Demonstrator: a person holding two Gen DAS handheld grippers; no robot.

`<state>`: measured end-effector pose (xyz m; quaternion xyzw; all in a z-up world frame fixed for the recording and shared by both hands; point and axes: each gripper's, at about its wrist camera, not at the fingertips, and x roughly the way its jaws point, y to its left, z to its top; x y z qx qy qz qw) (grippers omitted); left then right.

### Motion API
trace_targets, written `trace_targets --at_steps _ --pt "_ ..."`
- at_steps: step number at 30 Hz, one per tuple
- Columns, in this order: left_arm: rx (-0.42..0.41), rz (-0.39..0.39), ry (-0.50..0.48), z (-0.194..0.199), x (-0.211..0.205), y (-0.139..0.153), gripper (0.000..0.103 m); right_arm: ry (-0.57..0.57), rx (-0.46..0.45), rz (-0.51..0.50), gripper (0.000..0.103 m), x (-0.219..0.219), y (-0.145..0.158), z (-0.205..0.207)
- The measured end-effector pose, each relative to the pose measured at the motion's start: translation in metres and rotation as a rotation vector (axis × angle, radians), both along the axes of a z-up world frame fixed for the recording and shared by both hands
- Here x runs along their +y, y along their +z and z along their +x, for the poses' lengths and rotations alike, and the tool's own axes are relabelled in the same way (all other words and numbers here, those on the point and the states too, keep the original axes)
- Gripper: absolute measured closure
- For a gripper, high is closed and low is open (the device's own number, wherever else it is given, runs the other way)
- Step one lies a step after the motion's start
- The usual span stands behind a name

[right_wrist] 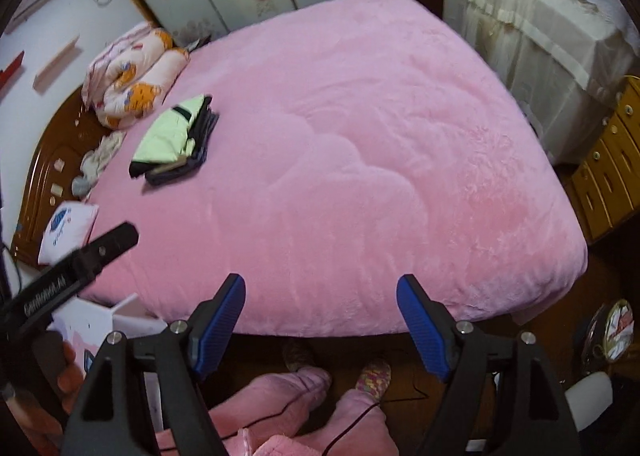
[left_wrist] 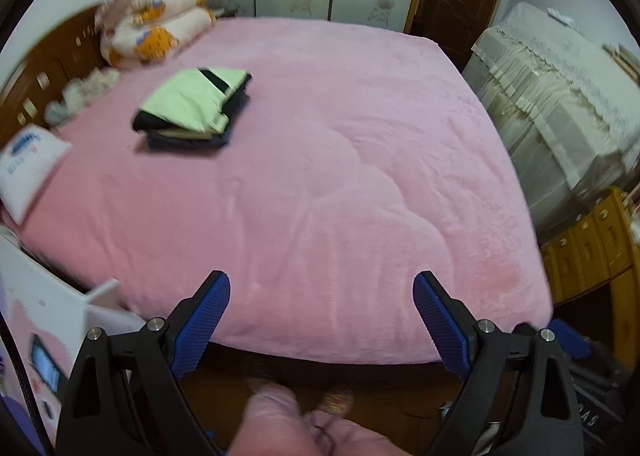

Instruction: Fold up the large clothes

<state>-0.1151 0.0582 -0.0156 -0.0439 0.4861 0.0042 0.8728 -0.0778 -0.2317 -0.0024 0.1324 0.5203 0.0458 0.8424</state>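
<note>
Bed, pink plush cover (left_wrist: 320, 160): fills the frame.
Folded clothes stack (left_wrist: 192, 108), pale green piece on top, dark pieces beneath: lies on the cover at ten o'clock, near the rolled quilt (left_wrist: 156, 24).
Left gripper (left_wrist: 321, 294): blue fingers wide apart, nothing between.
Right gripper (right_wrist: 320, 296): fingers wide apart, empty.
Item at eight o'clock, possibly a pillow (right_wrist: 68, 230); blurred.

Pink bed (right_wrist: 360, 136), folded clothes stack (right_wrist: 174, 140), rolled quilt (right_wrist: 132, 84), pillow (right_wrist: 68, 230)
</note>
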Motion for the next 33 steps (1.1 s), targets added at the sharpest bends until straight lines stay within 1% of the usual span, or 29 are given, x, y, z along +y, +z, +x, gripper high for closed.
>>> trace_targets --at_steps 2,5,7,8,10,12,13,16,19,22,26,33 --pt "-0.022 0.022 -0.013 -0.009 -0.001 0.004 0.01 -0.017 -0.013 -0.014 0.025 0.002 0.004 -0.008" --pt "-0.04 0.022 -0.013 -0.017 0.002 0.007 0.01 -0.052 -0.031 -0.026 0.024 0.002 0.008 -0.015" --pt "-0.046 0.041 -0.014 -0.023 0.003 0.005 0.01 -0.063 -0.029 -0.055 0.016 0.003 0.008 -0.017" --pt "-0.041 0.066 -0.02 -0.024 0.001 0.002 0.008 -0.059 -0.027 -0.075 0.014 0.005 0.008 -0.017" --pt "-0.02 0.06 -0.021 -0.024 0.002 -0.002 0.007 -0.04 -0.017 -0.105 0.013 0.013 0.007 -0.014" --pt "-0.011 0.048 -0.017 -0.026 0.004 -0.005 0.007 -0.013 -0.002 -0.11 0.012 0.018 0.003 -0.01" --pt "-0.008 0.056 -0.01 -0.027 0.005 -0.005 0.007 0.007 0.01 -0.116 0.012 0.022 -0.001 -0.009" --pt "0.001 0.053 -0.004 -0.026 0.008 -0.009 0.001 0.046 0.035 -0.12 0.008 0.03 -0.008 -0.006" --pt "0.011 0.04 0.003 -0.025 0.013 -0.015 0.001 0.073 0.022 -0.123 0.005 0.036 -0.008 -0.006" --pt "0.044 0.035 0.027 -0.024 0.019 -0.024 0.001 0.084 0.004 -0.155 0.0 0.043 -0.007 -0.007" --pt "0.091 0.035 0.038 -0.022 0.024 -0.035 0.001 0.107 0.003 -0.148 0.0 0.048 -0.009 -0.006" --pt "0.075 0.058 0.022 -0.019 0.021 -0.031 0.001 0.06 -0.025 -0.168 0.0 0.043 -0.002 -0.008"
